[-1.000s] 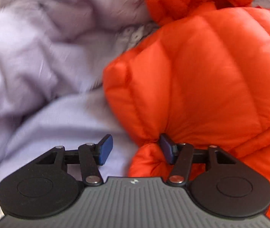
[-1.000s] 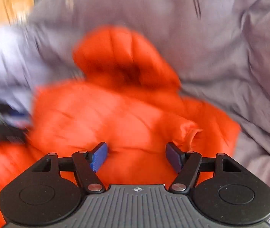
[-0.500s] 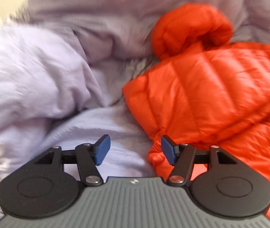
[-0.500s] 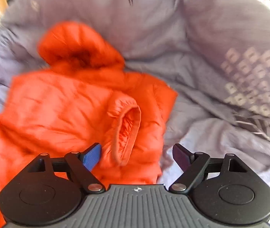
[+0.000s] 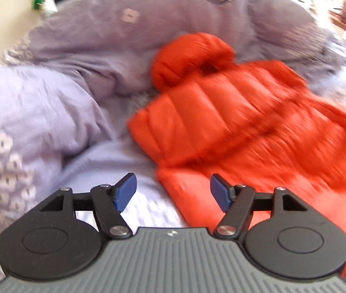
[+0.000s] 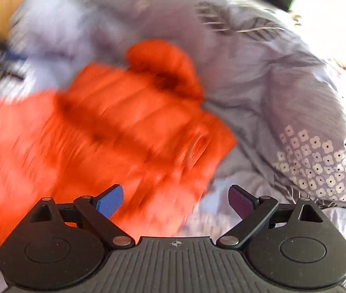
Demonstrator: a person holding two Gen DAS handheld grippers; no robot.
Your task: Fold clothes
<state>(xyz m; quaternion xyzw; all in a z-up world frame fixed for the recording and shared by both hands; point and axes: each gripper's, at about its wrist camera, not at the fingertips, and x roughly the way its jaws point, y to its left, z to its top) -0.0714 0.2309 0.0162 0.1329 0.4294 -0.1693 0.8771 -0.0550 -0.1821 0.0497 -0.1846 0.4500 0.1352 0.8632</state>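
An orange quilted puffer jacket (image 5: 233, 122) lies on a lilac bed, hood (image 5: 192, 56) at the far end. In the left wrist view my left gripper (image 5: 173, 191) is open and empty, above the jacket's near left edge. In the right wrist view the jacket (image 6: 104, 131) is blurred, with a sleeve cuff (image 6: 199, 144) lying on its right side. My right gripper (image 6: 175, 202) is open and empty above the jacket's near right edge.
Rumpled lilac bedding (image 5: 51, 122) with a white flower print (image 6: 314, 161) surrounds the jacket on all sides. A lilac pillow (image 5: 124, 29) lies behind the hood. Room clutter shows at the far right (image 5: 343, 19).
Both grippers have pulled back and up from the jacket, which now looks smaller. The right gripper has opened wider, and the sleeve cuff now lies on the jacket.
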